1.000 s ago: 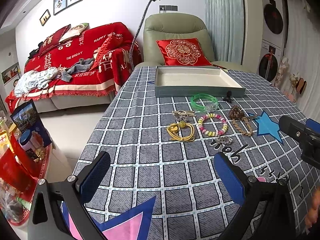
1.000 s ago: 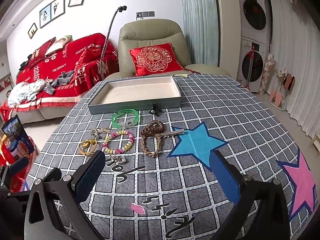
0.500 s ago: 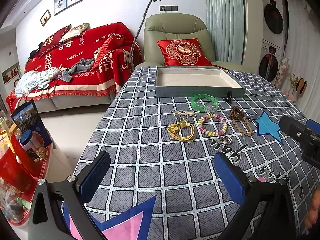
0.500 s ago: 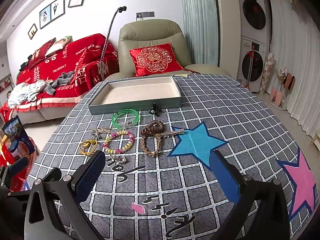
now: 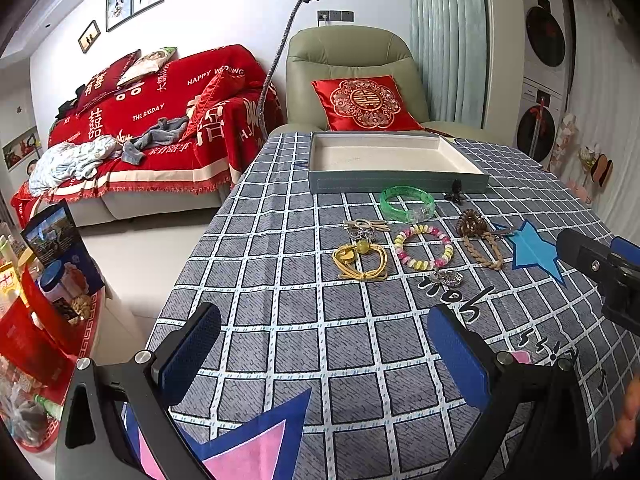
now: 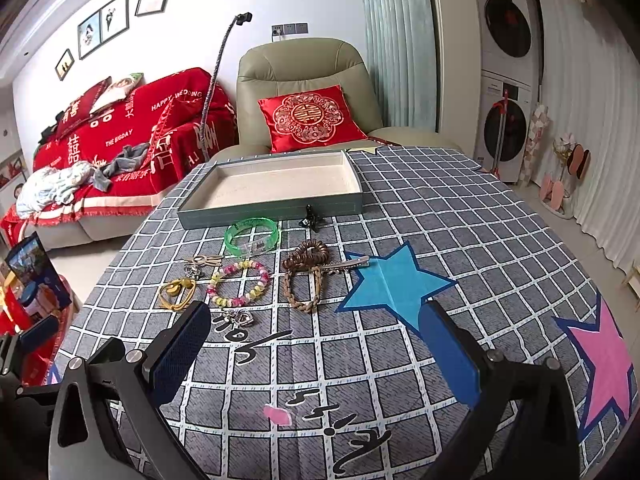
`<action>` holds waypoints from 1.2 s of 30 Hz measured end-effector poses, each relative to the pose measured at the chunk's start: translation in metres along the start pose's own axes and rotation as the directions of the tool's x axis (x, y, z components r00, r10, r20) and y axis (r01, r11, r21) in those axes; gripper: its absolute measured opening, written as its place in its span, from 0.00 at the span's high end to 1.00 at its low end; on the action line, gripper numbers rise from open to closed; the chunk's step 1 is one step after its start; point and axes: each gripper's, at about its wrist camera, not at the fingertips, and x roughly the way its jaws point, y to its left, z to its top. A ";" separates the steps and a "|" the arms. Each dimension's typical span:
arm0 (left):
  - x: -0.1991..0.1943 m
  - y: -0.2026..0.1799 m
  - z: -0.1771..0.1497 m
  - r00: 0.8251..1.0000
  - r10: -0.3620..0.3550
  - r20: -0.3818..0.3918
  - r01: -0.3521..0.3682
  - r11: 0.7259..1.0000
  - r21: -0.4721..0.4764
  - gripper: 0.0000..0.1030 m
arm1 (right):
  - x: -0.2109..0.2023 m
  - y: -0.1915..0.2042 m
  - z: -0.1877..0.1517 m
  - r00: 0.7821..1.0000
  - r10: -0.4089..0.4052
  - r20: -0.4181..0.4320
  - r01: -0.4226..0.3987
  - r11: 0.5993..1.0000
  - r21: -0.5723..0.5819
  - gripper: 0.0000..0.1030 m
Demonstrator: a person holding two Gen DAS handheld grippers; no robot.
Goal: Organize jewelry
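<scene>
Surface: table under a grey checked cloth [image 6: 460, 216] with star prints. Empty jewelry tray [image 6: 276, 184] at 12 o'clock, near the far edge. Jewelry lies loose just before it: green bangle [image 6: 251, 236], beaded bracelet [image 6: 239, 283], yellow cord [image 5: 360, 261], braided band [image 6: 302, 286]. Room: red-covered sofa [image 5: 152, 128] at 10 o'clock, armchair [image 6: 308, 92] behind. Left gripper [image 5: 324, 350] and right gripper [image 6: 316, 354] both spread wide, empty, above bare cloth near the front edge.
</scene>
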 end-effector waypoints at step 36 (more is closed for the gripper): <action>0.000 -0.002 -0.001 1.000 -0.002 -0.003 0.002 1.000 0.000 0.00 | 0.000 0.001 -0.001 1.000 0.002 -0.005 -0.002 1.000 0.001 0.00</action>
